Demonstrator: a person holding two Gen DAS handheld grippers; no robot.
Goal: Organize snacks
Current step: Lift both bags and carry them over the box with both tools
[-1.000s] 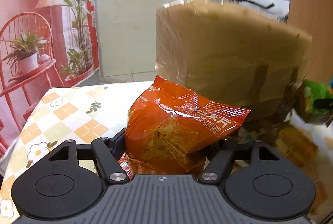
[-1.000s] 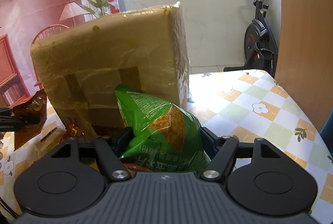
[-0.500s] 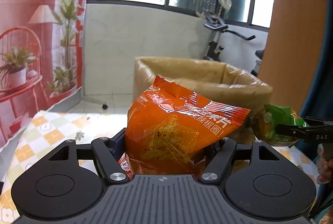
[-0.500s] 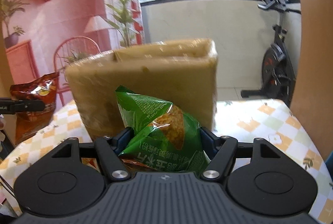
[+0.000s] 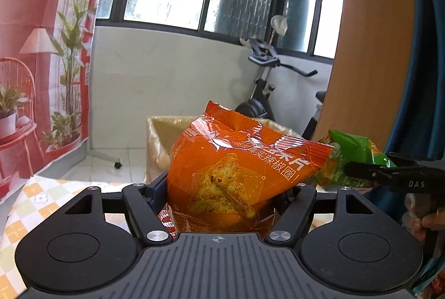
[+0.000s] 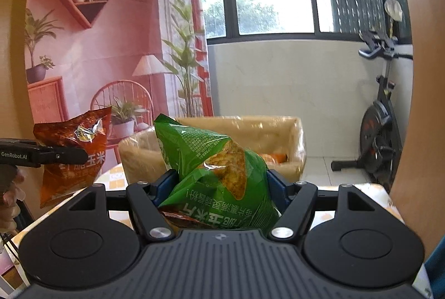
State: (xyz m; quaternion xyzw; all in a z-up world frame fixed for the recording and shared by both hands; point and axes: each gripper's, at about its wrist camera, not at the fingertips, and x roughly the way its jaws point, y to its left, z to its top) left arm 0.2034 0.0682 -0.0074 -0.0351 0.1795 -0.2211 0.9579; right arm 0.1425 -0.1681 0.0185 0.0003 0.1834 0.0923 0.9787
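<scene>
The left hand-held gripper (image 5: 222, 187) was clamped on a glossy orange foil snack bag (image 5: 236, 171) printed with a triangular chip, its blue-padded jaws pressing the bag's lower sides so that the bag stood upright between them, raised above the counter (image 5: 25, 204) with its yellow, green and white checked floral cloth. The right hand-held gripper (image 6: 221, 185) gripped a shiny green foil snack bag (image 6: 214, 168) in the same way, the bag tilted a little and its printed text upside down to the camera. Both bags were held in front of an open brown cardboard box wrapped in clear tape (image 6: 286, 137), which stood on the counter just beyond them; something orange lay inside it. In the right wrist view, a person's fingers (image 6: 11, 204) showed at the left edge, below the other gripper. A black exercise bike (image 6: 381, 121) stood on the floor beside a white wall under the windows.
</scene>
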